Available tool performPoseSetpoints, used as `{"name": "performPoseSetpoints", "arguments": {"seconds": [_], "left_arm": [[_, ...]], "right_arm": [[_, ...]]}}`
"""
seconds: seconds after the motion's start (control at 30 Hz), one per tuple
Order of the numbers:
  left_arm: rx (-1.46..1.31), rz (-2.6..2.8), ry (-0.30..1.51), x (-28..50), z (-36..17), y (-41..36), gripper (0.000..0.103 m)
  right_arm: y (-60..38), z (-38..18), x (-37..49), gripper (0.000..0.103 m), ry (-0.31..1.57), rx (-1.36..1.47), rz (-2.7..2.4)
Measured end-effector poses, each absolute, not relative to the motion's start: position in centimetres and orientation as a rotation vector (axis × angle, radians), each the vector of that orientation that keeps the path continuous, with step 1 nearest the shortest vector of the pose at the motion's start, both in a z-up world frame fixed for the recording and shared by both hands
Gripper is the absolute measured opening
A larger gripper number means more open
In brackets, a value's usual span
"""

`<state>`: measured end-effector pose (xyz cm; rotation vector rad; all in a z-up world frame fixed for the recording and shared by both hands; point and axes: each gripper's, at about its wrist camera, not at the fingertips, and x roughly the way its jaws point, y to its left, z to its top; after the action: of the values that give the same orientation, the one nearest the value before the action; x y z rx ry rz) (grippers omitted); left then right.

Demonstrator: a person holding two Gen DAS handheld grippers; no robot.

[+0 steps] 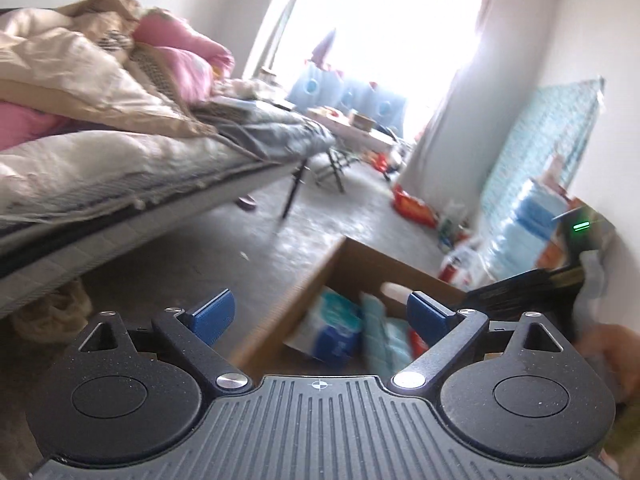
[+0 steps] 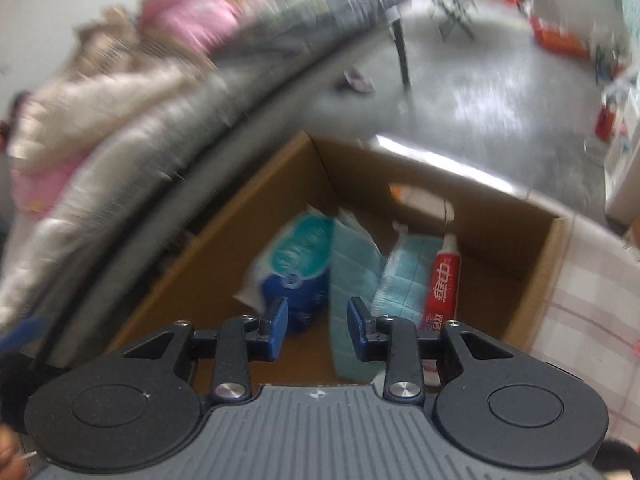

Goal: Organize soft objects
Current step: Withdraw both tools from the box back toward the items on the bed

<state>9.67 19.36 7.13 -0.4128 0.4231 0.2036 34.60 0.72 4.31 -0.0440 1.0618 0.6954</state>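
Blurring hides much; both the left claw and right claw gape empty above the cardboard box.

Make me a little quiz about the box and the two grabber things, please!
1. True or false: the red toothpaste tube lies inside the cardboard box.
2. Which gripper is spread wider: A left gripper, or B right gripper?
3. Fill in: the tissue pack in the box is blue, white and ____.

Key: 1 true. 2 A. 3 teal.
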Motion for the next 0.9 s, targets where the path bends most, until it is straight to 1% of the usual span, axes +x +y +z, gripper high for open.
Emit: {"name": "performPoseSetpoints", "arguments": {"seconds": [0.1,0.17,0.33,0.37,0.47,0.6,0.67,0.7,0.9], "left_arm": [[-0.416,0.241,0.405,8.9,6.8,21.3,0.094],[-0.421,0.257,0.399,8.6,6.5,22.5,0.094],[-0.438,0.276,0.392,8.2,5.6,24.7,0.094],[-0.443,0.274,0.391,7.7,5.4,25.1,0.094],[-0.457,0.270,0.393,7.6,5.1,25.5,0.094],[-0.470,0.261,0.398,7.6,4.9,25.6,0.094],[-0.478,0.247,0.398,7.4,4.9,25.6,0.094],[-0.481,0.238,0.398,7.3,4.9,25.5,0.094],[-0.467,0.226,0.395,7.3,5.1,25.1,0.095]], "right_arm": [[3.0,0.7,37.7,0.035,1.166,-0.110,0.602],[3.7,-1.0,39.1,0.035,1.203,-0.162,0.541],[4.3,-3.7,41.6,0.036,1.280,-0.230,0.449],[4.1,-4.1,41.9,0.033,1.292,-0.237,0.427],[3.4,-4.1,42.3,0.033,1.326,-0.190,0.411],[2.9,-3.9,41.6,0.033,1.318,-0.251,0.342],[2.4,-3.9,41.4,0.037,1.329,-0.245,0.308],[2.3,-3.9,41.3,0.036,1.329,-0.249,0.304],[2.6,-2.6,41.8,0.037,1.270,-0.176,0.367]]}}
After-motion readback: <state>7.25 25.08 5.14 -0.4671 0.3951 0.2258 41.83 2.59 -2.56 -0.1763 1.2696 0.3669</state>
